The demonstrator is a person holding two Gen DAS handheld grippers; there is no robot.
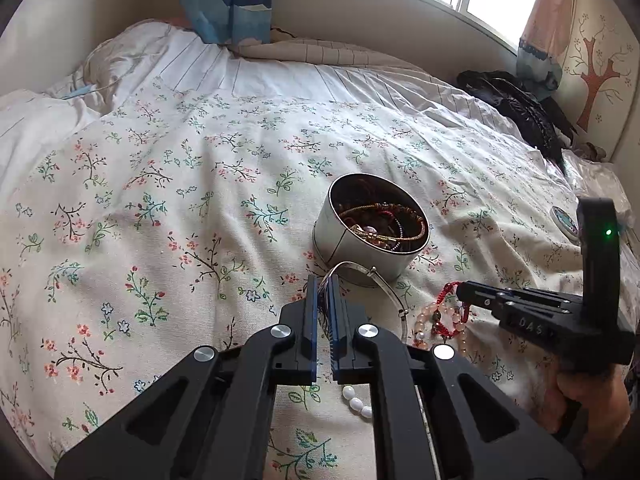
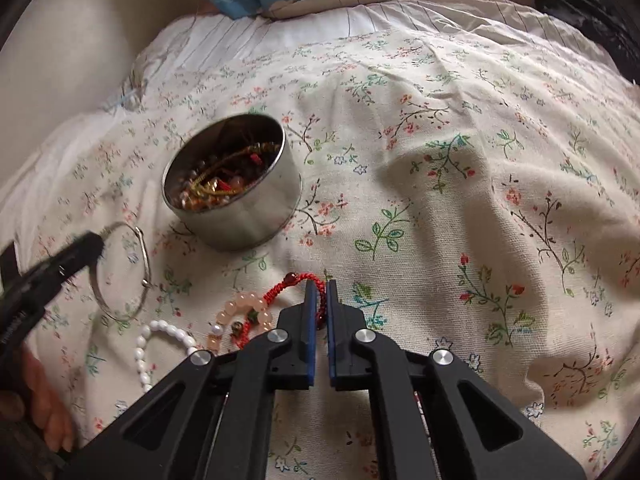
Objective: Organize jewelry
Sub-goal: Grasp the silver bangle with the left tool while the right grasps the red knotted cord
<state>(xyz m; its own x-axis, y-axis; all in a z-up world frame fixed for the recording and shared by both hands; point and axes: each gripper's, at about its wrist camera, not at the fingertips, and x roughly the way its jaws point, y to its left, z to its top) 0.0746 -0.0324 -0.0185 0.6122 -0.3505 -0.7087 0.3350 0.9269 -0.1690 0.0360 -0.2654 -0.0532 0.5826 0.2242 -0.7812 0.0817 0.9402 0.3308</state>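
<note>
Jewelry fills the round metal tin (image 1: 370, 236) standing on the flowered bedspread (image 1: 160, 200). Just in front of it, the left gripper (image 1: 325, 286) has its fingers clamped on the rim of a silver bangle (image 1: 394, 300). To the right, the right gripper (image 2: 320, 286) has its fingers pinched on a red braided bracelet (image 2: 294, 288), which lies tangled with a pink bead bracelet (image 2: 246, 308). A white bead strand (image 2: 160, 330) rests nearby on the bed.
</note>
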